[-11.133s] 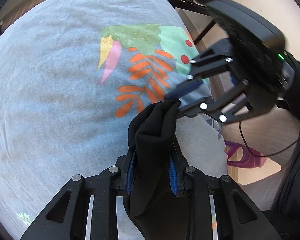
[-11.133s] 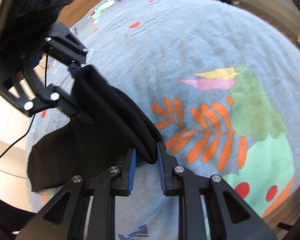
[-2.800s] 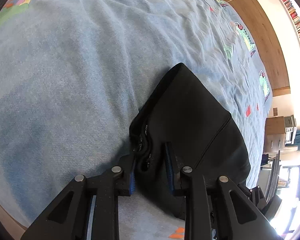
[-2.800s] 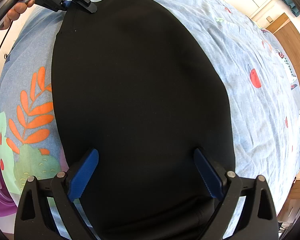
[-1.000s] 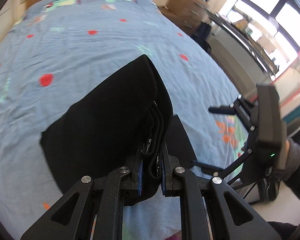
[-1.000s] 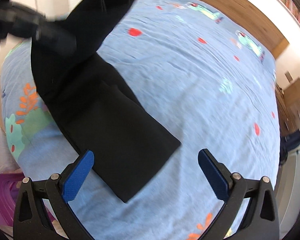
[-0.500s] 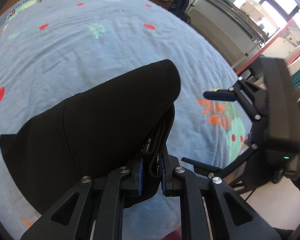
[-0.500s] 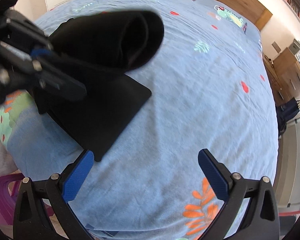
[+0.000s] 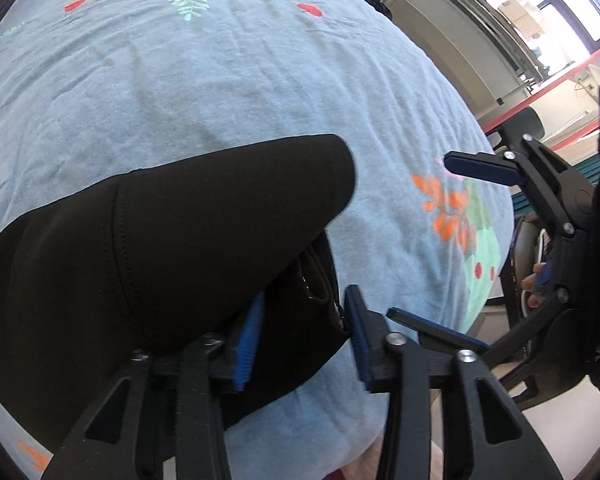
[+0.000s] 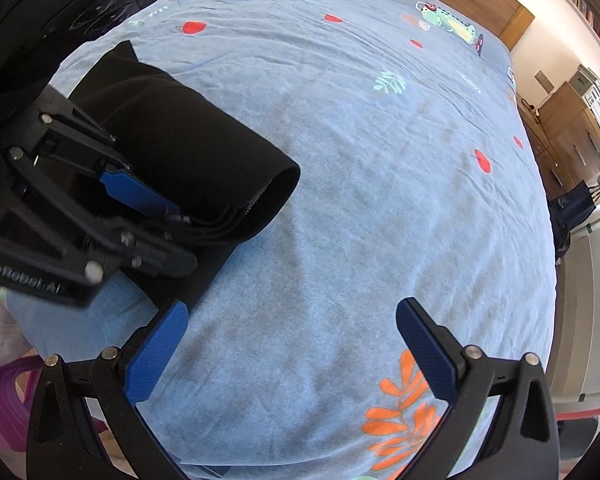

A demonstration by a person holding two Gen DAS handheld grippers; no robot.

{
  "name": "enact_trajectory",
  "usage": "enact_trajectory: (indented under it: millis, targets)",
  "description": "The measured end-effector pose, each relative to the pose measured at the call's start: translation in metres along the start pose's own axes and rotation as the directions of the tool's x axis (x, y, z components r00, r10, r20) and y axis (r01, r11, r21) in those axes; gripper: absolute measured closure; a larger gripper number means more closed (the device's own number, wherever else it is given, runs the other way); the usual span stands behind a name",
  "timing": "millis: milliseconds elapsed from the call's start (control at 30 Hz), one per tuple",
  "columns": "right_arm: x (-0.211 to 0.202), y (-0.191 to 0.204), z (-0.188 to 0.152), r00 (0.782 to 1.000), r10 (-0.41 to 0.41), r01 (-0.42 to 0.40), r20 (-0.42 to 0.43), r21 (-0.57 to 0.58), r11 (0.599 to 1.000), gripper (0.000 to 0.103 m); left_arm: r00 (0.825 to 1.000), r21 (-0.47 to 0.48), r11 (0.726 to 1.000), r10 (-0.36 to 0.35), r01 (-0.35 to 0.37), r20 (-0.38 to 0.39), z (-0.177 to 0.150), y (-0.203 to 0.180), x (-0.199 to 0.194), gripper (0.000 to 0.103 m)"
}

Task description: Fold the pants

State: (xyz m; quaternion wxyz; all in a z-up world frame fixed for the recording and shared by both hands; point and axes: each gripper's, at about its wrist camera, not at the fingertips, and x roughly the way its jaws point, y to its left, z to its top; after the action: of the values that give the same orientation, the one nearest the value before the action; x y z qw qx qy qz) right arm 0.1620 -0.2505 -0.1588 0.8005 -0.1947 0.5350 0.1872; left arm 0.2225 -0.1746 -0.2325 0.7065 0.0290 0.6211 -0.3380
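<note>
We see a big blue bed (image 10: 380, 168) with leaf pictures. The black pants (image 9: 160, 248) lie folded near its edge. Our left gripper (image 9: 306, 336) points down, fingers opening around the fold. Our right gripper (image 10: 296, 344) hangs beside, fingers spread wide, grasping nothing.

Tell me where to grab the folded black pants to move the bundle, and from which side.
Probably best: pinch the black pants at the stacked open edge near the bed's near side, coming from there, where every layer ends together. The left gripper sits at that edge, jaws opening, fabric between them. The rounded fold offers no edge.
</note>
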Motion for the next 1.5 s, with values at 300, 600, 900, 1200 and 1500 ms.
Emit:
enact_trajectory:
  millis: [300,600,900,1200,1500]
  targets:
    - [-0.020,-0.009,0.009,0.999,-0.039,0.039,0.017,0.008,0.999,0.000,0.996,-0.015,1.000,-0.022,0.024,0.088,-0.005,-0.008,-0.058,0.047]
    - [-0.012,0.012,0.044,0.994,0.013,-0.032,0.110,0.173,0.984,0.000,0.957,-0.140,0.974,0.205,-0.179,0.206,-0.021,0.064,-0.123,0.003]
    - [0.054,0.034,0.038,1.000,-0.018,0.022,-0.022,0.200,0.979,0.000,0.938,-0.288,0.917,0.323,-0.277,0.126,-0.024,0.145,-0.098,0.003]
    - [0.063,0.018,0.013,0.999,0.008,0.002,-0.046,0.231,0.973,0.000,0.946,-0.294,0.914,0.314,-0.278,0.084,-0.023,0.178,-0.066,0.001]
    - [0.033,0.007,0.020,0.999,0.042,-0.047,0.023,0.301,0.952,0.000,0.940,-0.334,0.921,0.279,-0.203,0.197,-0.028,0.166,-0.121,0.001]
